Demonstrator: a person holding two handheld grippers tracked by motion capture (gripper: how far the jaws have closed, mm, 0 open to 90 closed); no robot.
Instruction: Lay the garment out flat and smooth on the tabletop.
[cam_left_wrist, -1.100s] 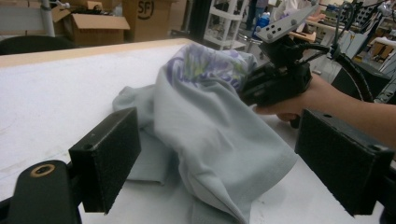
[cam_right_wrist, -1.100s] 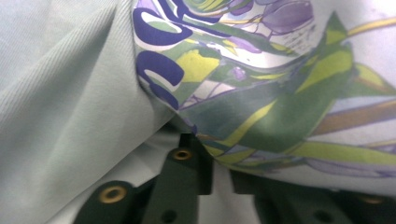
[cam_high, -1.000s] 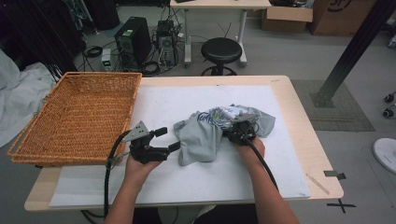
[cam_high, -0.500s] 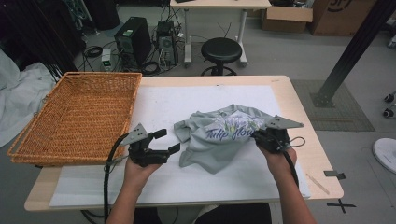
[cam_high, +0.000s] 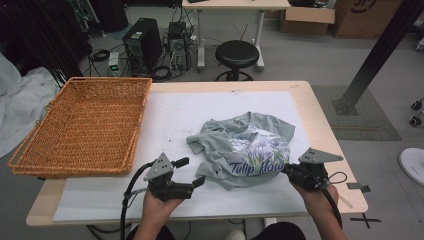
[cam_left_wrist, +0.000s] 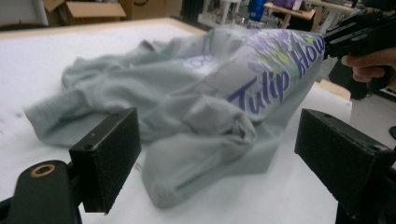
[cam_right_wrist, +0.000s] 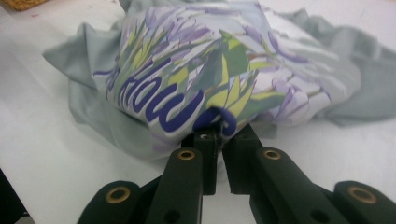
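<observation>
Right gripper (cam_high: 290, 171) dragged the grey T-shirt (cam_high: 240, 150) rightward, jaws pinched on its hem. Print reads "Tulip Flow" (rest folded under). Left gripper (cam_high: 192, 172) gapes wide, holding nothing.

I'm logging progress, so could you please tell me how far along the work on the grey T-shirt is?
Early on. Done: the right gripper is shut on the printed edge of the T-shirt, lifting it off the white mat. In hand: the left gripper sits open beside the crumpled near corner, gripping nothing. Left: the shirt is bunched, not spread or folded, and the wicker basket holds nothing.
</observation>
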